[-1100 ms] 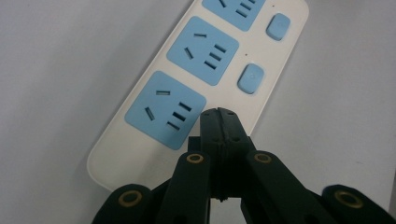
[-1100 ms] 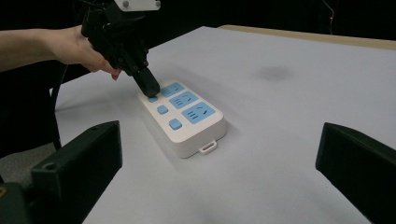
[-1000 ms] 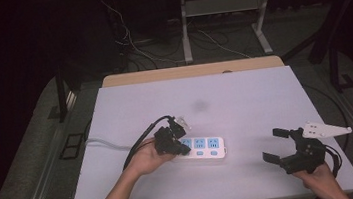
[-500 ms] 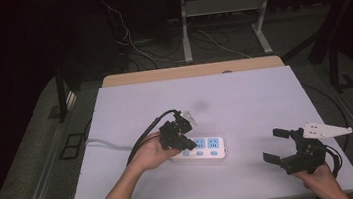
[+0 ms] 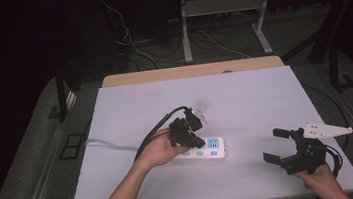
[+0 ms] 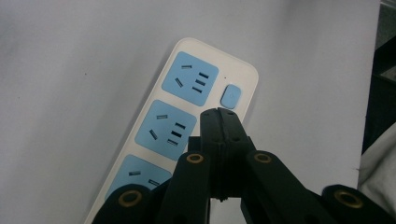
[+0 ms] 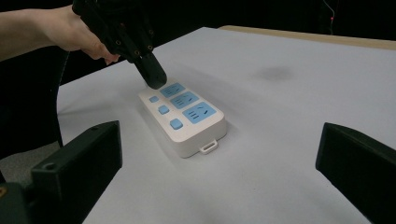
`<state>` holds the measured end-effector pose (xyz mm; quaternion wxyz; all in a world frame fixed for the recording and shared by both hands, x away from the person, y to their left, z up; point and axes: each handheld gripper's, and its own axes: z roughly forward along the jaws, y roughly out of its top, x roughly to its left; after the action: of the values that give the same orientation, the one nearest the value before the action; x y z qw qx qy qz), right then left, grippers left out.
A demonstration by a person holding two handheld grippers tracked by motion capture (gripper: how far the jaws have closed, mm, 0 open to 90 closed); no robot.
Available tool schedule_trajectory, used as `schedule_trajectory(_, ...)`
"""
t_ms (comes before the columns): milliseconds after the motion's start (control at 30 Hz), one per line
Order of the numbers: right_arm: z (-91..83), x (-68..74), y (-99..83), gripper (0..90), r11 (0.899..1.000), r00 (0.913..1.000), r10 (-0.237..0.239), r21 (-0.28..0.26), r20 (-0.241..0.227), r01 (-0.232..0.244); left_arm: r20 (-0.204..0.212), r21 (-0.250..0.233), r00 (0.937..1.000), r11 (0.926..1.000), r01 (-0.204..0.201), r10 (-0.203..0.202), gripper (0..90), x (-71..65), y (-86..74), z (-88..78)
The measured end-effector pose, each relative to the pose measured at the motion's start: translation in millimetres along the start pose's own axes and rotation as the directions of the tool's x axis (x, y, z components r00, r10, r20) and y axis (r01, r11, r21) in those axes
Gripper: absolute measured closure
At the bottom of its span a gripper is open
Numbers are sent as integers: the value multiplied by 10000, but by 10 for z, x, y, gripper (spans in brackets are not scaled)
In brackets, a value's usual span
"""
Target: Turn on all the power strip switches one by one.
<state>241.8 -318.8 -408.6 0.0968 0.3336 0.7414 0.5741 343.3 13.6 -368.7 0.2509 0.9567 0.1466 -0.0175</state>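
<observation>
- White power strip point(image 5: 202, 149): laid flat on the table point(image 5: 244, 92).
- Left gripper point(image 5: 195, 139): jaws pressed together, poised just above the strip's sockets.
- Right gripper point(image 5: 279, 144): jaws spread wide, held well apart from the strip.

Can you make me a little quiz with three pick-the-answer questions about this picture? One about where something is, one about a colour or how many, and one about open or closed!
1. Where is the power strip?
A. on the floor
B. on the white table
C. held in the air

2. How many blue buttons sit beside its sockets?
A. one
B. three
C. six

3. How are the right gripper's jaws?
A. wide open
B. shut tight
C. clamped on the strip

Answers: 1 B, the strip lies flat on the tabletop. 2 B, the right gripper view shows three blue buttons in a row. 3 A, its jaws stand far apart with nothing between them, while the left gripper is shut.
</observation>
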Motion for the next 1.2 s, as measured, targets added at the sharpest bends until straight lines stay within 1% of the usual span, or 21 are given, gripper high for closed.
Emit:
schedule_trajectory(200, 0, -2, -1, 5, 10000, 10000, 3, 19, 4, -3, -13, 37, 10000, 10000, 84, -84, 900, 19, -43, 58)
schedule_trajectory(233, 0, -1, -1, 5, 10000, 10000, 5, 34, 3, -5, -43, 102, 10000, 9999, 57, -56, 900, 24, -60, 85)
schedule_trajectory(367, 6, -1, -2, 4, 10000, 10000, -18, 67, 6, 18, 12, 87, 10000, 9999, 59, -59, 900, 26, -80, 129)
schedule_trajectory(667, 4, -3, -3, 5, 10000, 10000, -10, 76, -15, 10, 18, 154, 10000, 9999, 76, -76, 900, 35, -94, 175)
schedule_trajectory(833, 6, -1, -4, 5, 10000, 10000, -22, 94, -30, 22, 47, 126, 9998, 9998, 171, -172, 900, 40, -114, 201)
schedule_trajectory(900, 8, -3, -4, 5, 9999, 10000, -14, 108, -37, 15, 45, 200, 9999, 9997, 142, -143, 900, 40, -120, 218)
schedule_trajectory(1000, 8, -2, -4, 4, 9999, 10000, -20, 108, -39, 21, 81, 77, 9997, 9997, 244, -244, 900, 47, -132, 228)
schedule_trajectory(1067, 10, -2, -5, 5, 9999, 10000, -21, 119, -35, 22, 50, 10, 9997, 9997, 226, -226, 900, 37, -144, 244)
schedule_trajectory(1200, 12, 10, -6, 5, 9999, 10000, -45, 133, -45, 45, 86, 26, 9995, 9995, 300, -300, 900, 39, -149, 259)
